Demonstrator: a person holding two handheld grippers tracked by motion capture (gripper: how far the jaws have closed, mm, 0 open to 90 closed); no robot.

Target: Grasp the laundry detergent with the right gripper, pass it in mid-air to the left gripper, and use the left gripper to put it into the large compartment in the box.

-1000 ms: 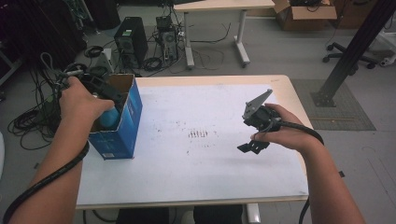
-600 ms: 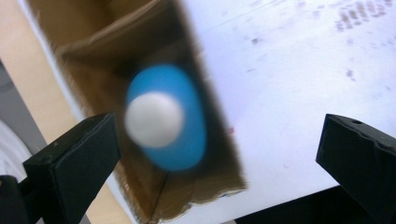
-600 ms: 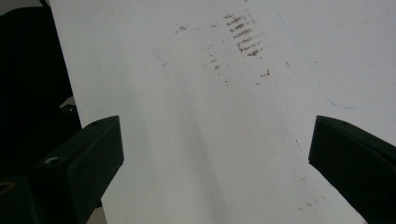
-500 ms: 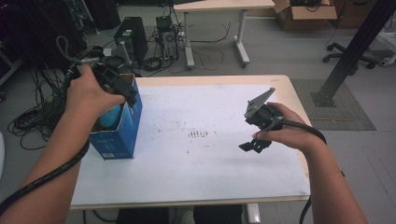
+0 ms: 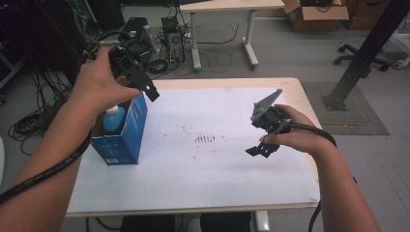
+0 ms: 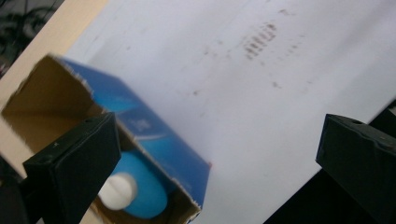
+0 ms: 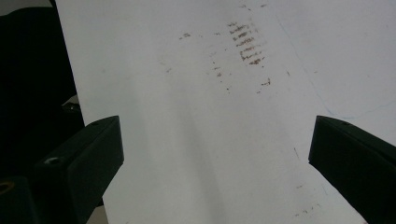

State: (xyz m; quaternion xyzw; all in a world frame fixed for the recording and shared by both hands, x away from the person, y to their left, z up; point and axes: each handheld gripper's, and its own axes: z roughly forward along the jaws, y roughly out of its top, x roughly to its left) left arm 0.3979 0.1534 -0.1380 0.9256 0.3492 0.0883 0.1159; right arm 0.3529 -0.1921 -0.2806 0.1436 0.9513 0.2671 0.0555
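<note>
The blue bottle (image 5: 114,120) with its white cap (image 6: 117,190) stands inside the open blue carton (image 5: 126,135), which sits upright on the left part of the desk (image 5: 212,179), close to the left edge of the white sheet (image 5: 217,164) that covers the top. In the left gripper view the bottle lies low between the carton's brown inner walls, cap uppermost, with nothing gripping it. Above the carton's far corner hangs the left hand-held gripper (image 5: 145,86), carried in the person's left hand (image 5: 99,82); its jaws are spread wide with nothing between them (they have just been opening the last bit), and they are clear of both carton and bottle. Its black cable (image 5: 43,171) trails back along the forearm. Well apart, over the right part of the desk, the right hand-held gripper (image 5: 261,147) is held just above the sheet, jaws likewise spread and empty, tipped toward a patch of brown smudges (image 5: 207,139) near the sheet's middle. Beyond the desk's far edge stand another table (image 5: 227,7) and computer cases (image 5: 170,34) among cables on the floor.
</note>
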